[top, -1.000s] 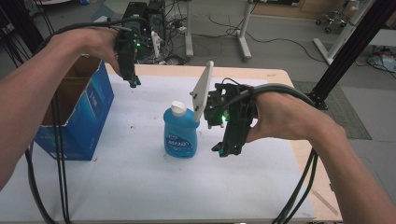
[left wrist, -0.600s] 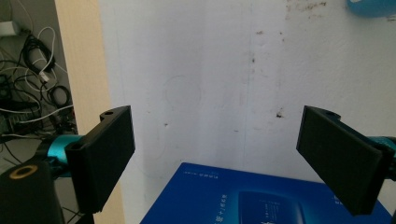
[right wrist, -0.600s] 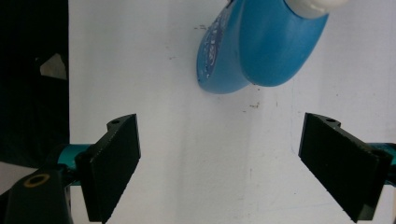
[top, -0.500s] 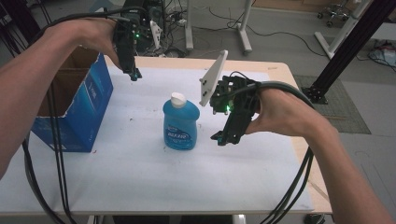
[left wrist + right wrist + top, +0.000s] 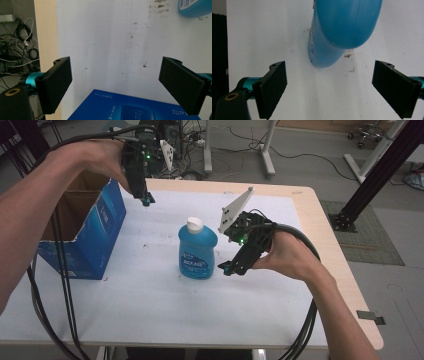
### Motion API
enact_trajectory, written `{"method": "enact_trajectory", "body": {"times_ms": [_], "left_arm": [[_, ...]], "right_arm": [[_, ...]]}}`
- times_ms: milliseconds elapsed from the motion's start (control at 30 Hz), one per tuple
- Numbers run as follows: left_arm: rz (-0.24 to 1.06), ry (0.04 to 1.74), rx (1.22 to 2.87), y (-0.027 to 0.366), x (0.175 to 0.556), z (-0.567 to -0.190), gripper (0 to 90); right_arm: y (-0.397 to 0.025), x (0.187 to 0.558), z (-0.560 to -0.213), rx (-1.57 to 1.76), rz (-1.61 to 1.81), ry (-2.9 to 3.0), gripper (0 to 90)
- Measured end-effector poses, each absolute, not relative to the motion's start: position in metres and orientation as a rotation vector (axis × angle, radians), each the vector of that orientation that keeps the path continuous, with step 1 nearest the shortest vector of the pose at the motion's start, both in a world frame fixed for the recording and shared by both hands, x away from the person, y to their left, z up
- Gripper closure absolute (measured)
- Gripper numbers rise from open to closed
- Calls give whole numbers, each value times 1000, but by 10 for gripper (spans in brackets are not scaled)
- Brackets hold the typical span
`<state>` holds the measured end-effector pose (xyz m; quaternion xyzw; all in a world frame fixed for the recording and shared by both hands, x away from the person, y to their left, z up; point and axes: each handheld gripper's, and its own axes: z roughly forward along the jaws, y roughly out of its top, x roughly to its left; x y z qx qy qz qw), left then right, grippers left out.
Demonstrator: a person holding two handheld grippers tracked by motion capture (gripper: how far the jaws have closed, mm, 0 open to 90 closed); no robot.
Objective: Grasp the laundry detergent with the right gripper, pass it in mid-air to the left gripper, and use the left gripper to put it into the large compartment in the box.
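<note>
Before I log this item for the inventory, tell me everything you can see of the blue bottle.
The blue bottle is translucent blue plastic, seemingly filled with blue liquid, with a white cap on top and a blue-and-white label on its front. It stands upright on the white table near its middle, right of the blue box. Nothing grips it: the right gripper sits just beside it, jaws wide open and apart from it.

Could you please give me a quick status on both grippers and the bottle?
Left gripper open above box. Right gripper open beside upright blue bottle, not touching. Nothing between.
</note>
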<state>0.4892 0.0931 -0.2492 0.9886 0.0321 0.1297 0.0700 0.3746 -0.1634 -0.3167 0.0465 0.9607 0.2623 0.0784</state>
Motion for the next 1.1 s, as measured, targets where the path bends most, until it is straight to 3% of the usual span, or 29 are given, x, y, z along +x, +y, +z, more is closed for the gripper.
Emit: {"method": "enact_trajectory", "body": {"times_ms": [500, 1100], "left_arm": [[408, 97, 2962, 99, 483, -247, 115], [389, 91, 2965, 101, 480, -254, 115]], "right_arm": [[-157, 386, -350, 266, 1040, 2818, 122], [-147, 394, -367, 299, 1193, 2786, 122]]}}
